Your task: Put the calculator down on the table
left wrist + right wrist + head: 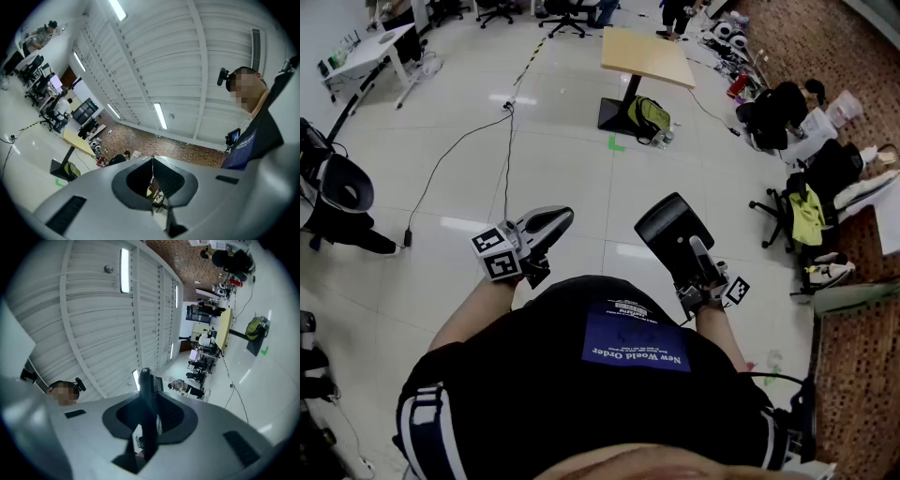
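A black calculator (672, 230) is held edge-up in front of the person's chest, and my right gripper (697, 260) is shut on its lower end. In the right gripper view the calculator (144, 380) shows as a thin dark slab clamped between the two pads, sticking up past the jaws. My left gripper (559, 219) hangs at the left of the head view, shut and empty. In the left gripper view its jaws (152, 161) meet in a thin line. A wooden-topped table (649, 56) on a black pedestal stands some way off across the floor, far from both grippers.
A green backpack (649, 114) leans on the table's base. Office chairs with bags and clothes (787, 117) line the brick wall at the right. A black cable (502, 141) runs over the pale floor. A dark chair (337, 192) stands at the left, a white desk (370, 52) behind it.
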